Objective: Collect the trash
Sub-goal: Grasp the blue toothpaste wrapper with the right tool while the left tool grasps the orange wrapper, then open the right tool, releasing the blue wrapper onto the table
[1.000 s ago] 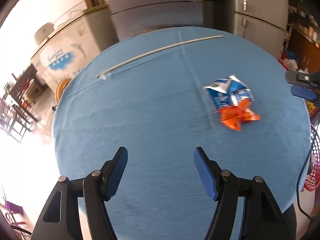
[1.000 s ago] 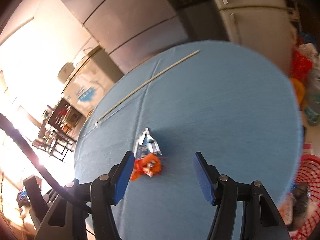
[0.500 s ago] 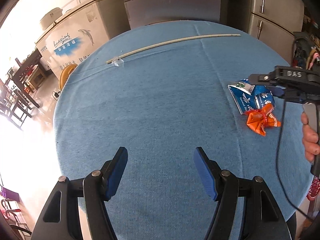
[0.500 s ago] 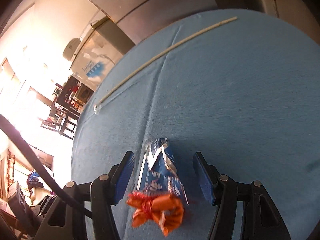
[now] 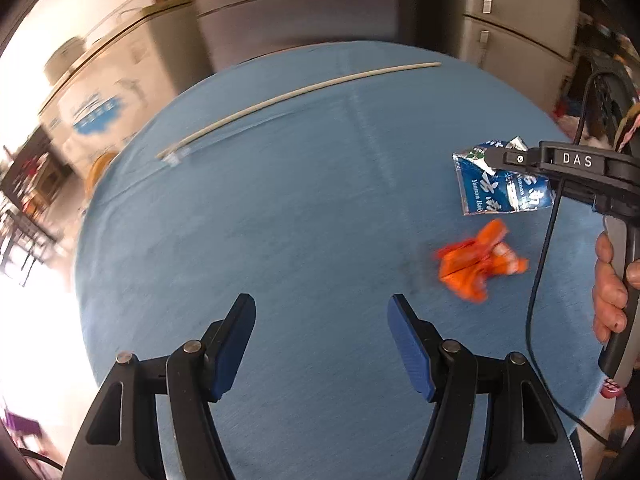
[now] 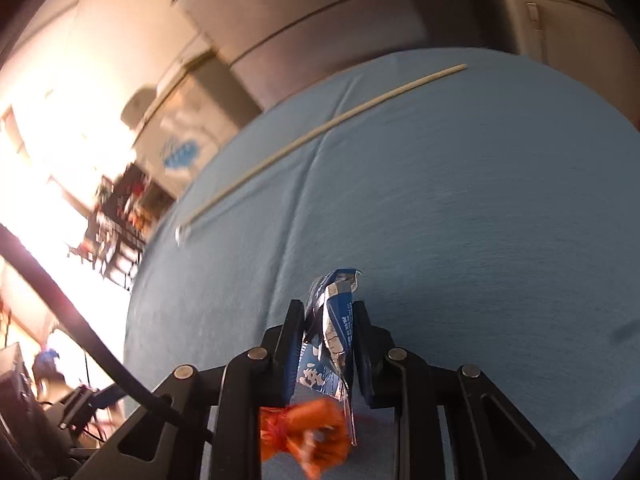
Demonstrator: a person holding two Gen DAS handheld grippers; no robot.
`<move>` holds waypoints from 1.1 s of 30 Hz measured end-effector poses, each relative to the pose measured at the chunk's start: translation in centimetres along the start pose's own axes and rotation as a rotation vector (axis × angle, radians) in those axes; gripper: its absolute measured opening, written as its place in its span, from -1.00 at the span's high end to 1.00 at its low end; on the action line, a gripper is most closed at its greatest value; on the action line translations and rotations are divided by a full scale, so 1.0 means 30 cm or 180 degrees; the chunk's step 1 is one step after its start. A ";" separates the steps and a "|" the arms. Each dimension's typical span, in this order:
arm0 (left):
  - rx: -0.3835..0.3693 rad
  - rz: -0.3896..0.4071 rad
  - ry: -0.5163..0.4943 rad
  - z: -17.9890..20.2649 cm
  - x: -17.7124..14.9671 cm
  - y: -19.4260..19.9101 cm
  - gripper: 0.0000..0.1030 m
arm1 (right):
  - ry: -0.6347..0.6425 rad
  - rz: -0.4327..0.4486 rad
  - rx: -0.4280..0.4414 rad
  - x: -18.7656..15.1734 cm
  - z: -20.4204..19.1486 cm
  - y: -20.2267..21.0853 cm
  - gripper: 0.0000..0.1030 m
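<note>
The right gripper [image 6: 326, 320] has just been closing and pinches the blue-and-white foil wrapper [image 6: 334, 316]; the left gripper [image 5: 320, 320] stands half open, empty, near a blurred orange wrapper [image 5: 476, 260], possibly plastic.

Bare blue tablecloth [image 5: 280, 240] lies open ahead of the left gripper [image 5: 320, 344]. A long white stick [image 5: 296, 94] crosses the far side. The orange wrapper [image 5: 476, 264] and blue-and-white packet [image 5: 500, 188] crowd the right edge.

Both wrist views look steeply down, close over blue table [image 5: 280, 220]; both show white rod [image 6: 320, 132].
</note>
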State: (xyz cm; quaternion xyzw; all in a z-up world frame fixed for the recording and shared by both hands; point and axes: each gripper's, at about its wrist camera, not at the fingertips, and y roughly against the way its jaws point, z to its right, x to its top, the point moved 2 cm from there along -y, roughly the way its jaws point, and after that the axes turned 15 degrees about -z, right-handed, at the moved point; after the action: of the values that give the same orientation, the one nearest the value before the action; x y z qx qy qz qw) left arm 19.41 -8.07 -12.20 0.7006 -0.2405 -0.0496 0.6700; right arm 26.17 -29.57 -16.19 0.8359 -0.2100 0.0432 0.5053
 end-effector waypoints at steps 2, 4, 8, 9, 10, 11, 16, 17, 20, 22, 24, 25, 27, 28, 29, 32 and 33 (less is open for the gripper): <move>-0.0146 0.0043 -0.0176 0.052 0.034 -0.003 -0.34 | -0.0125 0.0089 0.0011 -0.012 0.055 0.051 0.50; -0.0298 0.0039 -0.0360 0.103 0.065 -0.015 -0.34 | -0.0255 0.0126 0.0053 -0.029 0.109 0.090 0.50; -0.0590 0.0018 -0.0747 0.187 0.095 -0.037 -0.34 | -0.0446 0.0164 0.0103 -0.084 0.193 0.156 0.50; -0.0640 0.0003 -0.0866 0.205 0.101 -0.047 -0.34 | -0.0490 0.0168 0.0118 -0.099 0.213 0.172 0.50; -0.0700 -0.0013 -0.1005 0.224 0.107 -0.058 -0.34 | -0.0518 0.0169 0.0128 -0.111 0.221 0.181 0.50; -0.0727 -0.0034 -0.1090 0.236 0.107 -0.068 -0.34 | -0.0563 0.0166 0.0153 -0.126 0.242 0.196 0.50; -0.0798 -0.0229 -0.1345 0.259 0.140 -0.137 -0.34 | -0.0748 0.0158 0.0314 -0.191 0.312 0.240 0.50; -0.0798 -0.0256 -0.1384 0.262 0.149 -0.149 -0.34 | -0.0764 0.0164 0.0316 -0.205 0.320 0.247 0.50; -0.0740 -0.0260 -0.1547 0.282 0.156 -0.168 -0.34 | -0.0802 0.0145 0.0362 -0.243 0.338 0.256 0.50; -0.0714 -0.0258 -0.1587 0.296 0.161 -0.177 -0.34 | -0.0839 0.0140 0.0377 -0.257 0.343 0.252 0.50; -0.0762 -0.0266 -0.1566 0.305 0.157 -0.178 -0.33 | -0.0868 0.0133 0.0378 -0.275 0.348 0.250 0.50; -0.0789 -0.0271 -0.1551 0.299 0.152 -0.180 -0.27 | -0.0875 0.0134 0.0373 -0.281 0.349 0.249 0.50; -0.0799 -0.0226 -0.1511 0.296 0.144 -0.179 -0.05 | -0.0875 0.0126 0.0366 -0.287 0.348 0.248 0.50; -0.0787 -0.0194 -0.1494 0.296 0.141 -0.175 0.12 | -0.0868 0.0123 0.0352 -0.289 0.345 0.246 0.50; -0.0793 -0.0197 -0.1473 0.296 0.138 -0.174 0.22 | -0.0861 0.0124 0.0336 -0.292 0.341 0.249 0.50; -0.0850 -0.0189 -0.1335 0.288 0.124 -0.165 0.34 | -0.0832 0.0136 0.0314 -0.296 0.327 0.251 0.50; -0.0832 -0.0165 -0.1302 0.286 0.119 -0.160 0.34 | -0.0816 0.0148 0.0301 -0.298 0.319 0.253 0.50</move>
State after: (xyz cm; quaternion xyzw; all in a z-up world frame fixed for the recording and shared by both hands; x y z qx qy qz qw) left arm 20.47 -17.42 -16.75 0.5893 -0.3447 -0.2384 0.6907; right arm 13.72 -38.12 -17.10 0.8523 -0.2900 -0.0424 0.4333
